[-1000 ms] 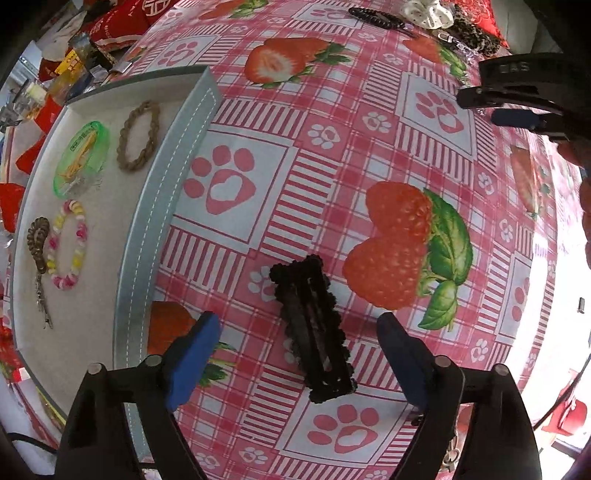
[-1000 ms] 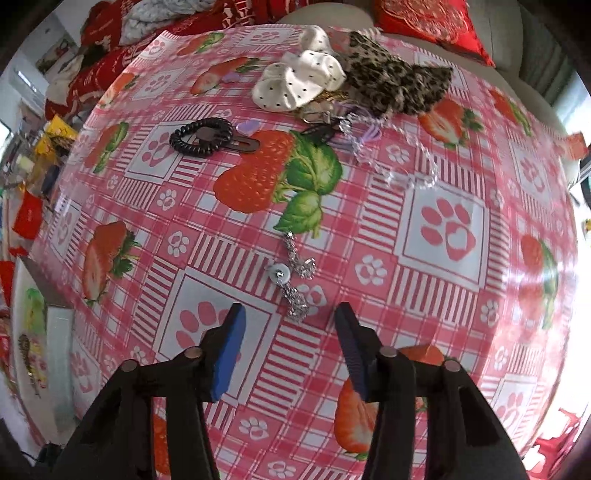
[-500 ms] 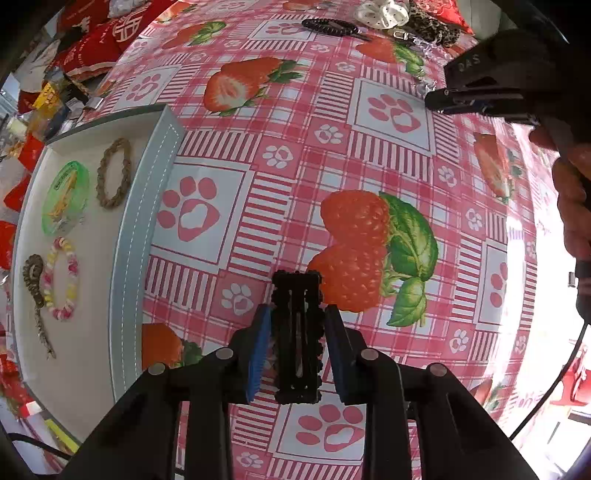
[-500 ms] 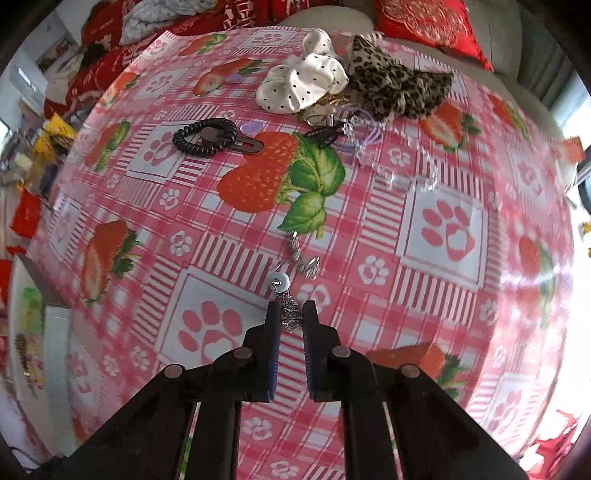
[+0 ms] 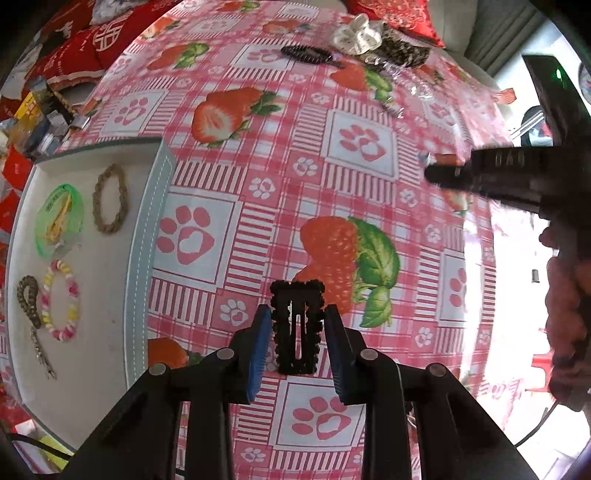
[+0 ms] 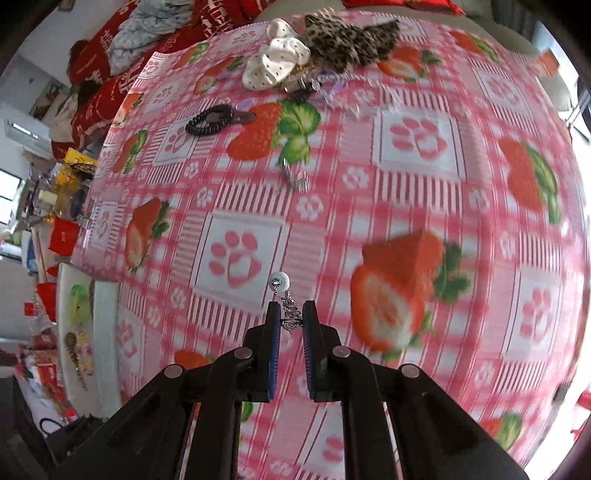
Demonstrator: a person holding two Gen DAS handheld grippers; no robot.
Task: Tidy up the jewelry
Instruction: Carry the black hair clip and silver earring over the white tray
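Observation:
My left gripper [image 5: 297, 332] is shut on a black beaded hair clip [image 5: 296, 325] and holds it above the strawberry tablecloth. A white tray [image 5: 142, 229] lies to its left with a braided ring [image 5: 110, 199], a green packet [image 5: 58, 220], a pastel bead bracelet [image 5: 61, 306] and a brown chain [image 5: 31, 310]. My right gripper [image 6: 291, 321] is shut on a silver chain with a white bead [image 6: 279, 281], lifted off the cloth. It shows at the right of the left wrist view [image 5: 443, 173].
At the far end of the table lie a black coil hair tie [image 6: 208, 120], a white dotted scrunchie [image 6: 277, 64], a leopard scrunchie [image 6: 351, 35], a clear chain and a small silver piece [image 6: 295, 177]. Red cushions and clutter edge the table's left side.
Both grippers closed from open, the left on the black hair clip, the right on the silver chain. Both have lifted their pieces; the right one has moved left toward the tray.

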